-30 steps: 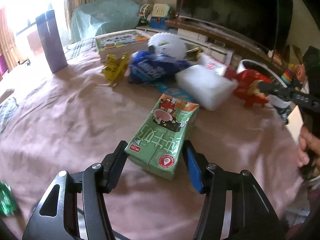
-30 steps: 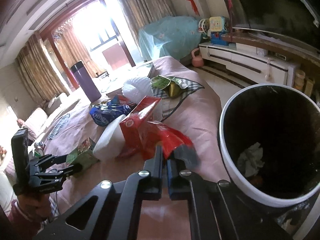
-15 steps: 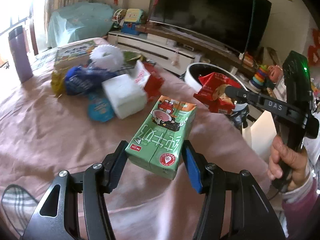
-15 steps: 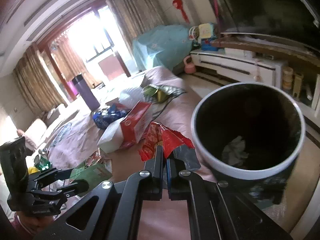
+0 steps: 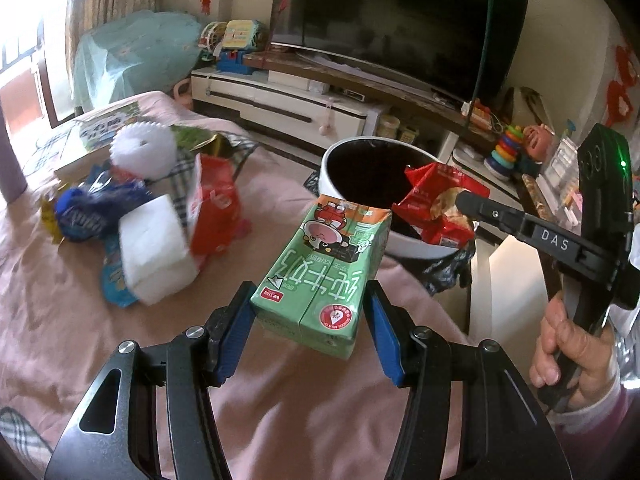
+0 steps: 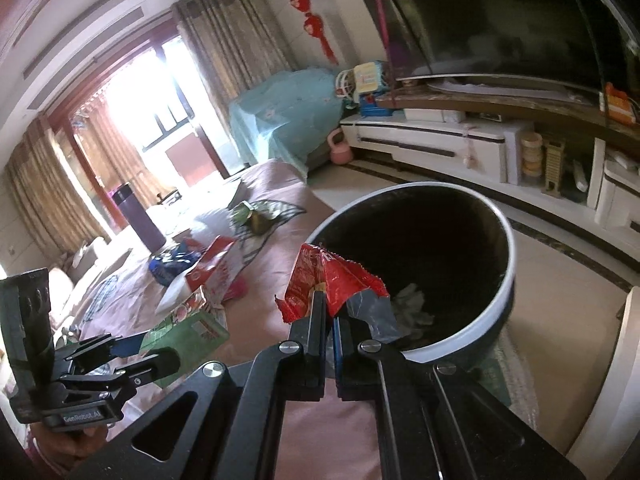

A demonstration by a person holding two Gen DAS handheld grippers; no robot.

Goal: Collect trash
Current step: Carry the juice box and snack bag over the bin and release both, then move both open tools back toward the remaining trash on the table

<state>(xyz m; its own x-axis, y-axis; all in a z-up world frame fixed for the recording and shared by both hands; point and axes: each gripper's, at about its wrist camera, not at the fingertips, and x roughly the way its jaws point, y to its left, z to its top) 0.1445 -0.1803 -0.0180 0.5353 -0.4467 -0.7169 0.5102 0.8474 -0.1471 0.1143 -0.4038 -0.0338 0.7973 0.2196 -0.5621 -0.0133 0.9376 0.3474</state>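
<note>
Your left gripper is clamped on a green carton, its blue pads pressing the two sides of the near end. The carton is lifted above the pink cloth and its far end points toward the bin. Your right gripper has its jaws pressed together on a red wrapper, pinching it at the lower edge. In the left wrist view the wrapper hangs over the near rim of the bin, just beside the far end of the carton. The bin is white outside and dark inside, with some crumpled white paper at the bottom. It stands beside the edge of the cloth. On the cloth, well apart from the carton, there is a pile: a white block, a red box, a blue bag and a white round thing. Your right hand grips the black handle at the right edge of the left wrist view
</note>
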